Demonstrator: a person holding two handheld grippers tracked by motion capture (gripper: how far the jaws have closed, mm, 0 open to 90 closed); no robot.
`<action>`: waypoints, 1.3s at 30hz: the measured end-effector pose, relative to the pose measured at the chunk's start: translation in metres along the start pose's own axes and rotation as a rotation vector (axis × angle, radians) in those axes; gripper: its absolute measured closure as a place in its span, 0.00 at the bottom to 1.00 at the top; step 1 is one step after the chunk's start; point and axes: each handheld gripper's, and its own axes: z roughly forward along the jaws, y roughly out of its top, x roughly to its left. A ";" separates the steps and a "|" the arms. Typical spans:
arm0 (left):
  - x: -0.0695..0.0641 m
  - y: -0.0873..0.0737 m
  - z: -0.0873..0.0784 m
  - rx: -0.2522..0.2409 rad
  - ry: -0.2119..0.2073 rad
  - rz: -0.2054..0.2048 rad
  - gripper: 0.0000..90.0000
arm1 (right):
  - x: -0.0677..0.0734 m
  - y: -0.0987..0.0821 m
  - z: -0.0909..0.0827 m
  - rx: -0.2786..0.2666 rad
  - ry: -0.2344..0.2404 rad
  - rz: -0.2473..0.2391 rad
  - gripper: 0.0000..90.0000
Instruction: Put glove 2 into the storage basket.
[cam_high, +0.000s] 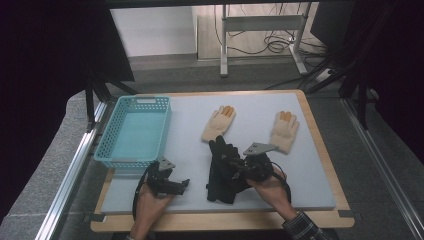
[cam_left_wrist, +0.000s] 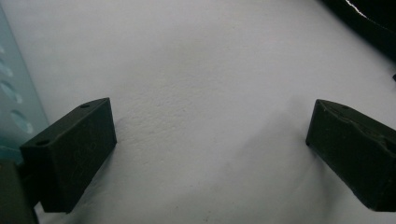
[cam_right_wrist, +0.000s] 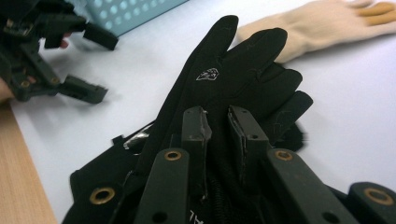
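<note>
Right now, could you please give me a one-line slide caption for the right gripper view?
Right tool pinching a fold of the black gloves, a tan glove behind.

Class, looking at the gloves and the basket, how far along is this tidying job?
Done: nothing; the blue basket holds no gloves. In hand: the right gripper pinches the black gloves. Left: two beige gloves lie on the mat; the left gripper rests open.

Light blue perforated basket (cam_high: 132, 131) sits at the mat's far left corner. Two cream gloves with orange fingertips lie flat further back: one (cam_high: 218, 123) mid-mat, the other (cam_high: 284, 130) to its right, well apart. Grey mat (cam_high: 310, 185) covers a wooden tabletop (cam_high: 225, 221).
</note>
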 end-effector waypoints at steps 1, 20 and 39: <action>0.000 0.000 0.000 0.003 0.000 0.005 0.02 | 0.005 -0.004 0.008 0.026 -0.007 -0.017 0.78; 0.000 0.000 0.000 0.005 -0.001 0.005 0.02 | -0.026 0.014 0.055 0.254 0.137 -0.330 0.63; 0.000 0.000 0.000 0.001 0.001 0.003 0.02 | -0.010 0.028 0.017 0.093 0.065 -0.024 0.96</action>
